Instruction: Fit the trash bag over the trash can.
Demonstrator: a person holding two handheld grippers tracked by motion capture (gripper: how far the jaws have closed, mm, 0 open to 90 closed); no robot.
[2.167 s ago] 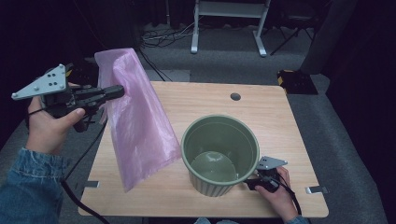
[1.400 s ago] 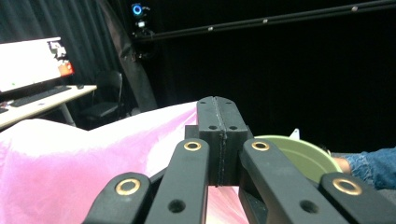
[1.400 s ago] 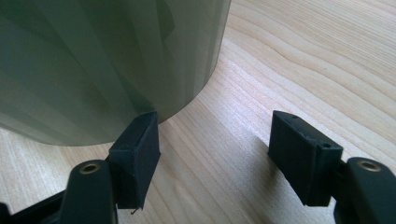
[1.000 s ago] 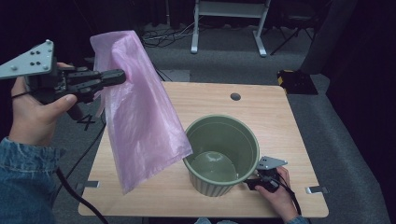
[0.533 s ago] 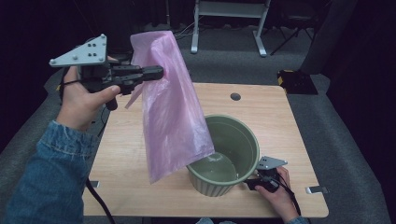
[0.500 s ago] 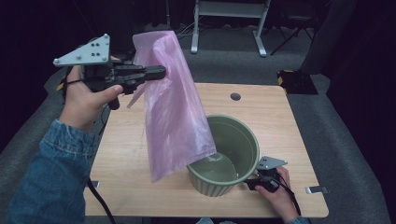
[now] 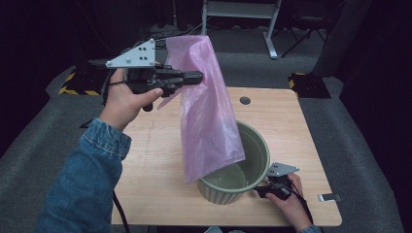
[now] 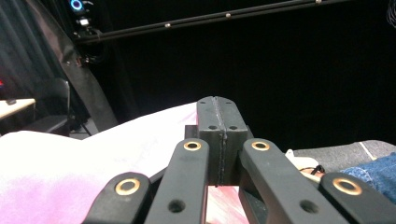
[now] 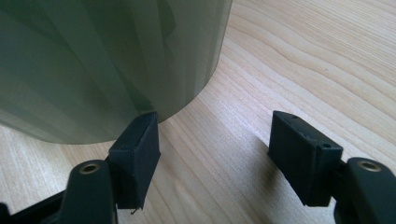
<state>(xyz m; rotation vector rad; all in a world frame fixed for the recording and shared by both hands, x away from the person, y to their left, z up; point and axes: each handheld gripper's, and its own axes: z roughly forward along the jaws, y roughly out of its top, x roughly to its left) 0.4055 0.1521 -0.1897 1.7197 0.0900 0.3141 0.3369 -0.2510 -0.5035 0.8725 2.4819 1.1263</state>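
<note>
The high view looks forward and down over the desk (image 7: 155, 145); both gripper views sit close, sharing its bin (image 7: 252, 145) and bag (image 7: 209, 111).

The bag (image 7: 206, 107) is thin pink plastic film, translucent and crinkled. The pot (image 7: 252, 160) looks like matt green plastic, ribbed outside. The table (image 7: 155, 145) is pale, smooth wood grain. The sleeve (image 7: 82, 189) at lower left is denim.

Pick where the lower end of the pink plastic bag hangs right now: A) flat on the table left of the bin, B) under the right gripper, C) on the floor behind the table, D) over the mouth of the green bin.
D: held up by the left gripper, the pink plastic bag hangs with its lower end across the green bin's open mouth.
</note>
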